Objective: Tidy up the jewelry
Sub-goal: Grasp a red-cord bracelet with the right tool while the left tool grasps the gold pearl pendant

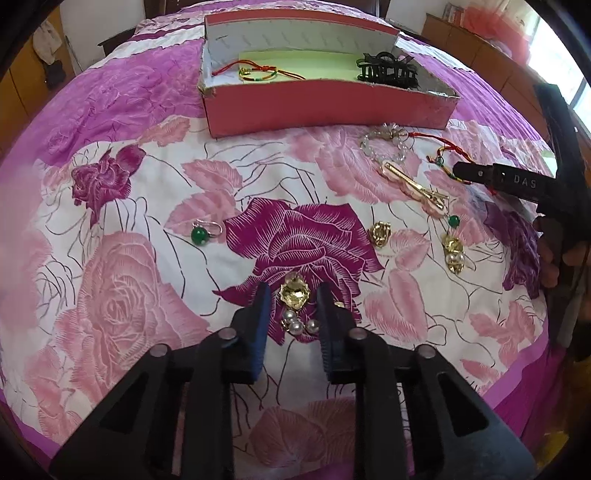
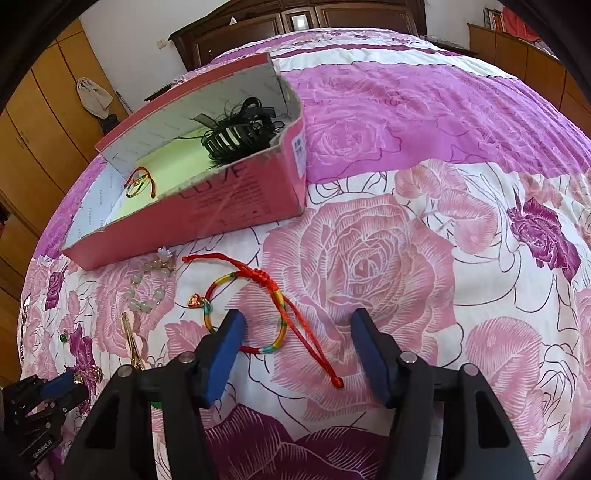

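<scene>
A pink box [image 1: 317,105] lies on the floral bedspread; inside are a red string bracelet [image 1: 258,72] and a black hair claw [image 1: 388,70]. My left gripper [image 1: 293,291] is open, its fingers either side of a gold-and-pearl earring [image 1: 295,306] on the bed. My right gripper [image 2: 295,317] is open, low over a red and multicoloured string bracelet [image 2: 251,314], which lies between and ahead of its fingers. The box also shows in the right wrist view [image 2: 207,206].
Loose on the bed: a green-stone earring [image 1: 201,232], a gold earring [image 1: 380,232], a gold-pearl earring with green bead [image 1: 454,247], a pink hair clip [image 1: 417,188], a bead bracelet [image 1: 384,142]. Wooden wardrobes [image 2: 44,122] and headboard [image 2: 295,26] surround the bed.
</scene>
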A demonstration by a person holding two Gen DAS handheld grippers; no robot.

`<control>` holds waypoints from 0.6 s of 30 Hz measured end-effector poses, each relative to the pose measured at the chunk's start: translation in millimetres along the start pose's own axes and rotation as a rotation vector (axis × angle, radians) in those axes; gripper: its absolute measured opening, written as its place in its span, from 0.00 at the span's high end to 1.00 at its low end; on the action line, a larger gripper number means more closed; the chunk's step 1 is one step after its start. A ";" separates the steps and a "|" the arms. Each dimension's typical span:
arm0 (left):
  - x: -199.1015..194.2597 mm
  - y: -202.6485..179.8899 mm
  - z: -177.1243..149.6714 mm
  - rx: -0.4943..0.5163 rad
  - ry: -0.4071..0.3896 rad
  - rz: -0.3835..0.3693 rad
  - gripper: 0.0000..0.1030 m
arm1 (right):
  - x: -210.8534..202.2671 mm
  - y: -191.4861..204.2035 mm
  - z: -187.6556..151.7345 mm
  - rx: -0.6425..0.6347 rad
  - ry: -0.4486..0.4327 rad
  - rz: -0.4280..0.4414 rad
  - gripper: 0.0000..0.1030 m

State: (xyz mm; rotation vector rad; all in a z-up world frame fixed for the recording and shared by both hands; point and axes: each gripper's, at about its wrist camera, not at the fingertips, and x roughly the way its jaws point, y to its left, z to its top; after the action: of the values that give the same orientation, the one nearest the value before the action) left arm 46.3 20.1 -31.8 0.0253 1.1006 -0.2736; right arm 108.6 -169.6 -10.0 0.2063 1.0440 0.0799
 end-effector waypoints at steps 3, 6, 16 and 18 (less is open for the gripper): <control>2.2 1.8 0.2 -0.006 0.005 0.000 0.84 | -0.7 -0.1 -1.0 0.001 -0.007 -0.004 0.45; 4.9 1.6 0.9 -0.012 0.014 0.007 0.84 | -3.9 -0.2 -4.3 -0.003 -0.018 -0.004 0.52; 3.9 1.9 -2.3 -0.010 -0.012 -0.001 0.85 | -10.6 -2.8 -10.7 0.001 -0.042 0.007 0.84; 2.6 2.3 -3.5 -0.011 -0.019 -0.002 0.88 | -12.2 -2.9 -12.1 0.001 -0.045 0.012 0.88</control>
State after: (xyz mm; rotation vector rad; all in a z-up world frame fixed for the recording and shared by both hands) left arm 44.9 22.3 -35.9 0.0113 1.0834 -0.2691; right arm 91.9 -172.8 -6.2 0.2142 0.9977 0.0853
